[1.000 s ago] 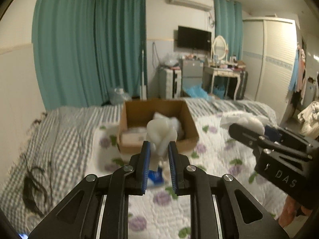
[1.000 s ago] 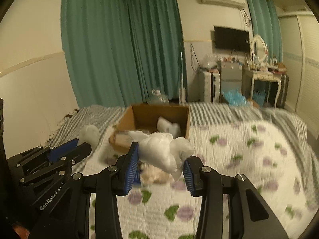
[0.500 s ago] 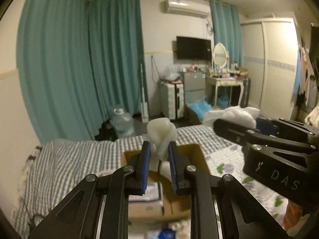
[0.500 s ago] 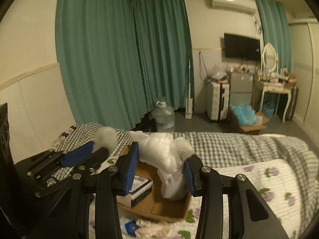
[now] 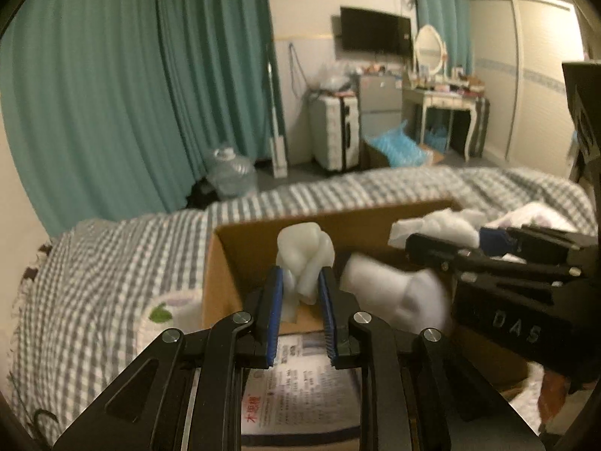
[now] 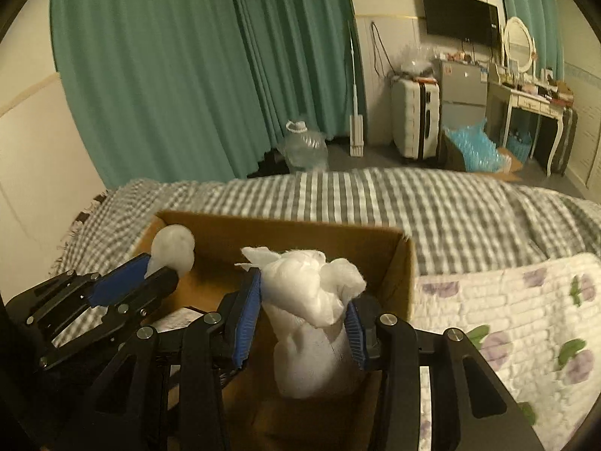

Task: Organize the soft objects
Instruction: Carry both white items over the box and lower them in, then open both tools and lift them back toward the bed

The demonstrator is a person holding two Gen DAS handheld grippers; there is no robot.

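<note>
Roughly, biggest first: teal curtains (image 6: 180,75) fill the back wall from 9 to 12 o'clock in both wrist views. Bed (image 6: 469,206) spans the middle, grey checked blanket (image 5: 94,282) on top, white floral quilt (image 6: 526,308) at 4 o'clock in the right view. White wardrobe (image 5: 526,75) at 2 o'clock in the left view, dressing table (image 5: 447,101) with oval mirror (image 5: 428,49) beside it, wall TV (image 5: 375,34) at 1 o'clock. White suitcase (image 6: 415,116) and clear water jug (image 6: 304,146) stand on the floor past the bed.

Open cardboard box (image 6: 300,233) sits on the bed, dead centre, both grippers over it. Printed white carton (image 5: 300,387) lies inside at 6 o'clock in the left view, a white foam wad (image 5: 394,293) inside at 3 o'clock.

Right gripper (image 6: 302,319): blue-padded fingers (image 6: 246,323) pinching a crumpled white foam-sheet bundle (image 6: 311,300), pads pressed in on both sides, bundle hanging down into the box.

Left gripper (image 5: 300,300): fingers (image 5: 272,308) easing apart right now, a rolled white foam piece (image 5: 306,255) upright between them above the box's left half; right pad looks in contact, slight gap at the left pad, blur prevents a firm call. Each gripper shows in the other's view, left one at 8 o'clock, right one at 3 o'clock.
</note>
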